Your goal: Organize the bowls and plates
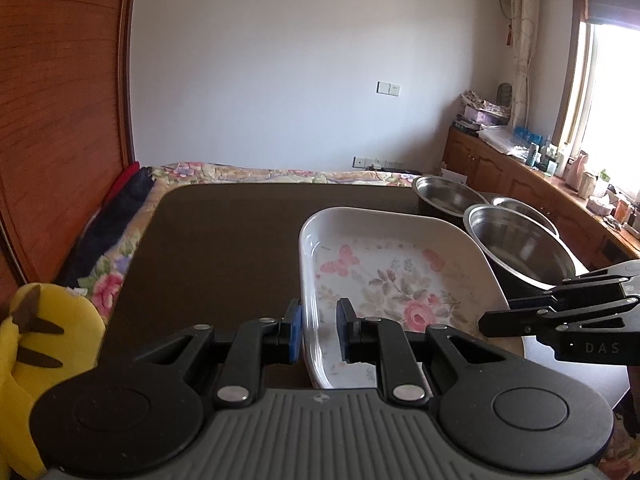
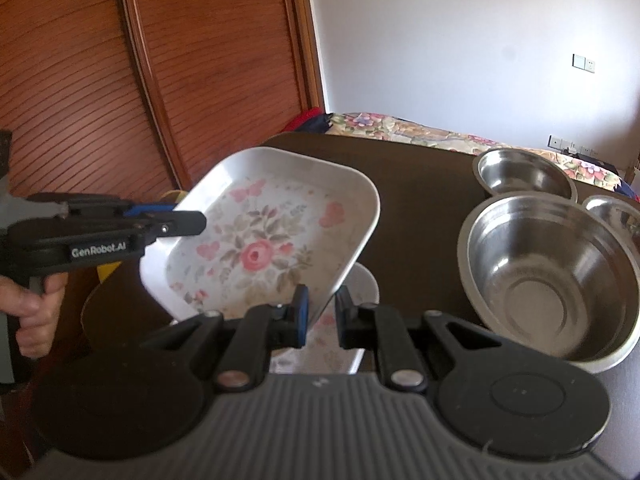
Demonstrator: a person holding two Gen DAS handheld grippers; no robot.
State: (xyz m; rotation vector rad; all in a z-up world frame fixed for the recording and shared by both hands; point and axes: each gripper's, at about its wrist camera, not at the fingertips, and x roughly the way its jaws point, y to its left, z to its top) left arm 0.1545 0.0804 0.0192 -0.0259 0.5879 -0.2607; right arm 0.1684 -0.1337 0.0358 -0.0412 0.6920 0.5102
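Both grippers have hold of the same flowered plate (image 2: 264, 240), a white square dish with a rose in the middle. The left gripper (image 1: 318, 336) straddles its near left rim low in the left wrist view, fingers drawn in close on either side of the wall. The right gripper (image 2: 320, 314) pinches the opposite rim low in the middle of its own view, nearly closed on it. The plate is tilted and lifted off the dark table (image 1: 224, 248).

I'd judge the job barely begun. Three steel bowls stand loose toward the right of both frames, near each other but not nested: a large bowl (image 2: 552, 280) nearest, a second bowl (image 2: 524, 174) behind it, and a small bowl (image 2: 614, 216) at the right edge. The plate is not yet set down anywhere.

The right wrist view shows what the left one hides: another white plate (image 2: 344, 336) lies under the lifted one, just visible between the fingers, so this may be unstacking or stacking. It also shows the person's left hand (image 2: 30, 312) at the left edge. The left wrist view alone shows a yellow plush toy (image 1: 44, 344) at lower left and the cluttered counter (image 1: 568, 184) under the window.
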